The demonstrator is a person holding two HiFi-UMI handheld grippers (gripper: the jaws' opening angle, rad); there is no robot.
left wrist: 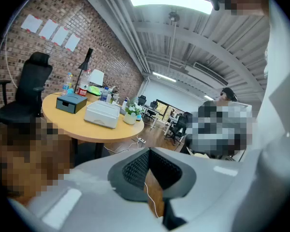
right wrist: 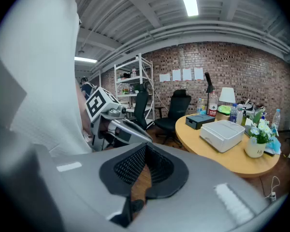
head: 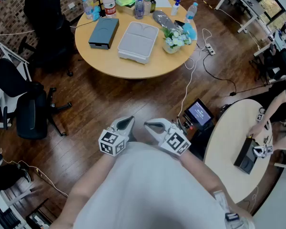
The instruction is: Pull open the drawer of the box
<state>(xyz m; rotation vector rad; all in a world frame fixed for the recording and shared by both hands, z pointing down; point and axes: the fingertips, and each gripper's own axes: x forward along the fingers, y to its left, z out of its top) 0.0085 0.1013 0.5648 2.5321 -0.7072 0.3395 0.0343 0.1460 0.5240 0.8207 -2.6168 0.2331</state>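
Note:
A dark grey box [head: 104, 32] [left wrist: 71, 102] [right wrist: 199, 121] with a drawer front stands on the round wooden table [head: 109, 63], and a flat white box [head: 138, 41] lies beside it. I hold both grippers close to my body, well short of the table and over the wooden floor. My left gripper [head: 128, 123] [left wrist: 149, 152] is shut, its jaws meeting at the tips with nothing between them. My right gripper [head: 150, 125] [right wrist: 144, 151] is shut and empty too. In the right gripper view the left gripper [right wrist: 111, 115] shows just to its left.
Bottles [head: 108, 1], a potted plant [head: 174, 41] and small items crowd the table's far side. Black office chairs [head: 31, 111] stand at the left. A white cable [head: 188, 85] runs over the floor to a small screen [head: 199, 113]. Another person works at a second table [head: 229, 142] on the right.

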